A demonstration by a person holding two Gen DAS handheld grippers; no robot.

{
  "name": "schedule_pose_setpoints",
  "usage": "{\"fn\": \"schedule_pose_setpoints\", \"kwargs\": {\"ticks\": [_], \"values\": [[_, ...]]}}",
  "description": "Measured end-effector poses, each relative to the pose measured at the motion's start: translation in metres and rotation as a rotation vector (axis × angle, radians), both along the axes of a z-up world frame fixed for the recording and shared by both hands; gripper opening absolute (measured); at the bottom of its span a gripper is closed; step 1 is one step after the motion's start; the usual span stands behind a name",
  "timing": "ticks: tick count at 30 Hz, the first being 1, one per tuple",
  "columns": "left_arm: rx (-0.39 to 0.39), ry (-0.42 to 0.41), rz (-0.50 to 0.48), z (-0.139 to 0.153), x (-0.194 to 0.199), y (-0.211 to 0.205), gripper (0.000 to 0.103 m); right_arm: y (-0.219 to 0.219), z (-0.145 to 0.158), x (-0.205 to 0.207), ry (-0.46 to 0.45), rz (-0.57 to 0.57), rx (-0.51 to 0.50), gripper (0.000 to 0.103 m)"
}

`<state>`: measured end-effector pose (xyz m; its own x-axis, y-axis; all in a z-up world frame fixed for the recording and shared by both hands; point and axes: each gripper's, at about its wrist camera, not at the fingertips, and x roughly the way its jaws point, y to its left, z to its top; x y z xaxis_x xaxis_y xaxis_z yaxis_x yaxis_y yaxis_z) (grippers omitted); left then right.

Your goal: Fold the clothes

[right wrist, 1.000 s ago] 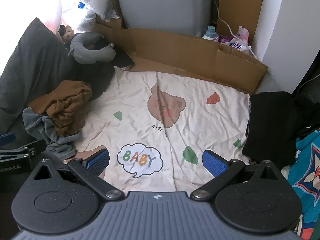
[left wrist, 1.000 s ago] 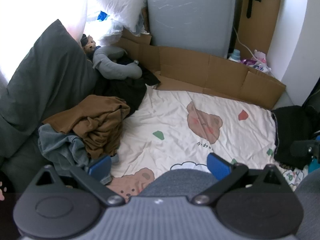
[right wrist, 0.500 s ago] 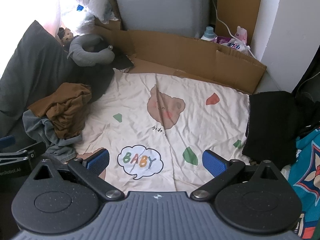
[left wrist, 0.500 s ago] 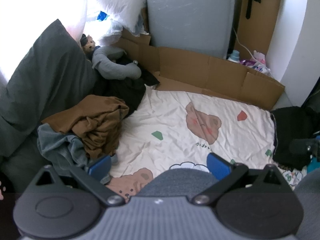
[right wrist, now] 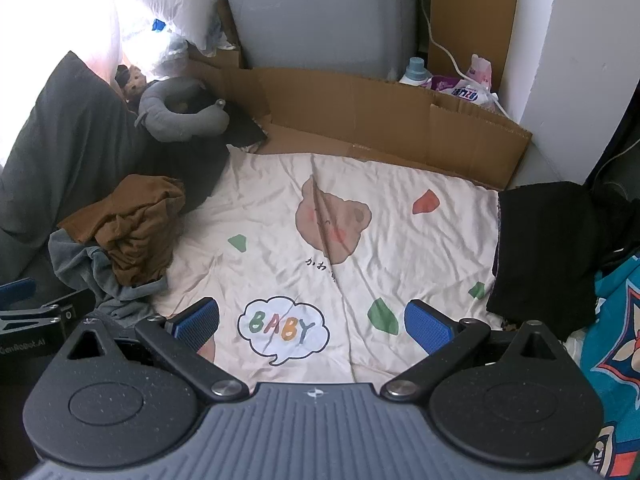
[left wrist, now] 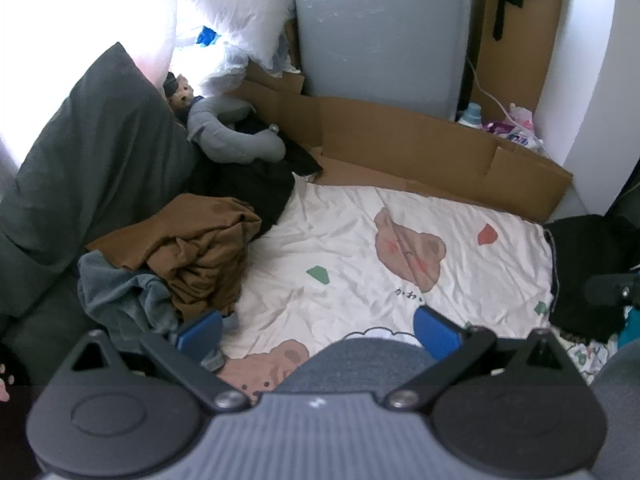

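The left gripper [left wrist: 318, 330] hangs low in the lower middle of its frame, blue-padded fingers spread wide and holding nothing, above a grey-clad knee [left wrist: 360, 364] at the bottom centre. The right gripper [right wrist: 312, 322] is likewise released and empty, its blue pads framing a "BABY" speech-bubble print [right wrist: 284, 328] on the cream cartoon-bear bedsheet [right wrist: 340, 216] that fills the centre of both views. The clothes to be folded lie in a heap at the left edge of the sheet: a crumpled brown cotton garment [left wrist: 200, 248] on top of a rumpled grey-blue garment [left wrist: 120, 292], with the left gripper's left pad just in front of the heap. A flat black garment [right wrist: 548, 248] lies at the sheet's right edge. Upper left sits a dark grey pillow [left wrist: 92, 172] and a grey neck cushion [right wrist: 180, 112]; brown cardboard panels [right wrist: 380, 116] line the far edge.
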<state>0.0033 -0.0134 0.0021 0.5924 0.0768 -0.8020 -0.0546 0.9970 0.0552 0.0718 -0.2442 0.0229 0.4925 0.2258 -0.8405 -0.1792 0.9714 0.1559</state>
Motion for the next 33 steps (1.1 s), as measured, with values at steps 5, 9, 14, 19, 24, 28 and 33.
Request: {"fn": "schedule_pose_setpoints", "kwargs": {"ticks": [5,9,14,19,24,28,33], "values": [[-0.019,0.004,-0.004,-0.002,-0.003,0.004,0.103,0.0,0.002,-0.001,-0.016,0.002,-0.012,0.102],[-0.025,0.006,-0.005,-0.003,-0.002,0.01,0.103,0.001,0.003,-0.001,-0.022,0.004,-0.018,0.102],[-0.019,0.004,-0.007,-0.003,-0.002,0.012,0.103,0.001,0.004,-0.001,-0.029,0.004,-0.023,0.102],[-0.045,0.011,-0.006,-0.006,-0.003,0.01,0.103,0.004,0.004,-0.003,-0.03,0.002,-0.023,0.102],[-0.06,0.021,-0.003,-0.006,0.0,0.012,0.103,0.002,0.003,-0.004,-0.029,0.002,-0.013,0.102],[-0.039,0.015,-0.002,-0.005,0.001,0.008,0.103,0.002,0.003,-0.004,-0.029,0.004,-0.01,0.102],[-0.042,0.017,-0.001,-0.004,0.001,0.005,0.103,0.002,0.003,-0.002,-0.028,0.007,-0.013,0.102]]}}
